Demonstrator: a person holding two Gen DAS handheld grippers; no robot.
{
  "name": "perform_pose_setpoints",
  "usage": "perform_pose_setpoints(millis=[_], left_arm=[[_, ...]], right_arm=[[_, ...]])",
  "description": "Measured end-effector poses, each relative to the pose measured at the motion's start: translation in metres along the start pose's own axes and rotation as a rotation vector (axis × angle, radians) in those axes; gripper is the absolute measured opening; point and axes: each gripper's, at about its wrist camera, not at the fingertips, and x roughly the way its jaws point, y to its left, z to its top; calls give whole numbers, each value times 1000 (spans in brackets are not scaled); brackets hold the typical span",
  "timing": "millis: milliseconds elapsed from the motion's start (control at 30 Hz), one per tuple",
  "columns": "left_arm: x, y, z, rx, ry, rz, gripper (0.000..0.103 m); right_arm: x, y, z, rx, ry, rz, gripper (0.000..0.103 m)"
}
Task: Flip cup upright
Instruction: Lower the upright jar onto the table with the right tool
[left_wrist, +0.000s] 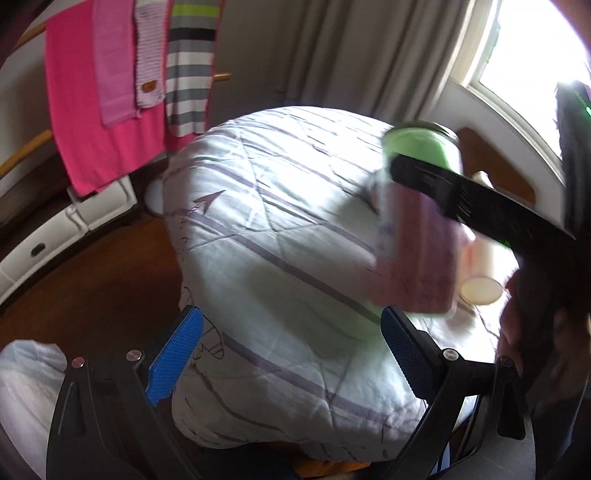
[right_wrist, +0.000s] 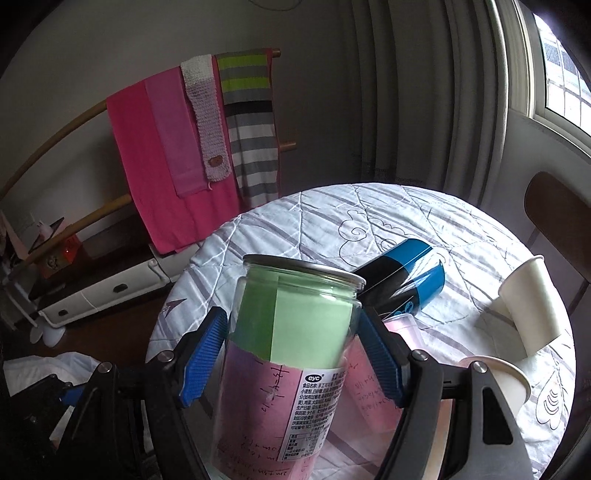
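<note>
Right wrist view, nearest first: our right gripper (right_wrist: 291, 354) pinches the clear cup (right_wrist: 284, 369), blue pads (right_wrist: 201, 360) pressed on its two sides, so it's clamped w/ the cup between the fingers. The cup holds green and pink paper, has a printed label, and its metal-rimmed end points up and away from us; whether that end is the mouth or the base we can't tell. It looks lifted clear of the table, though the bottom is cut off by the frame.

Just behind the right finger lies a pink see-through cup (right_wrist: 402, 325), then a black and blue can (right_wrist: 402, 280) on its side. Off to the right, one paper cup (right_wrist: 498, 380) sits low by the gripper arm and another paper cup (right_wrist: 532, 299) is tipped over on the quilted tablecloth (right_wrist: 321, 218).

Left wrist view: our left gripper (left_wrist: 291, 362) is spread wide, nothing between its pads, hovering over the cloth. The held cup shows blurred at right under the right gripper's black finger.

Judging the step: we're mid-rotation w/ the cup. To do it well, we'd keep the squeeze even, since smooth clear walls can slip, turn the wrist till the axis is vertical, and pick bare cloth away from the can and pink cup before lowering. Set down flat, then release

Far back: pink and striped towels (right_wrist: 184, 147) on a wooden rack, curtains, window
</note>
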Motion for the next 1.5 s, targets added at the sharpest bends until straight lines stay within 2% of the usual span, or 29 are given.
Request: perform_pose_setpoints(millis=[300,567,767,967,1167,1333,1400,1500], left_arm=[[13,4,3,-24,0,38,98],[7,-10,1,60,-107,-5,98],[9,-13,4,138,-170,-70,98],[11,-13,4,183,-200,-133,100],[13,-16,1,248,-214,-92,101],[9,-18,-4,298,-222,-89,102],[7,-18,-7,313,-225,-85,103],[6,-19,-10,327,-219,-84,103]], right_arm=[[-28,2,-25,-32,-143,-6,74],[-37,11,-35,-45,-217,-32,74],[-48,11,-45,-32,-242,-60,74],[-56,15,-53,-22,-267,-94,75],[-60,21,-61,-43,-262,-98,75],[-63,26,-66,-74,-262,-115,75],[-64,27,-67,-78,-257,-117,80],[-65,27,-70,-74,-251,-104,80]])
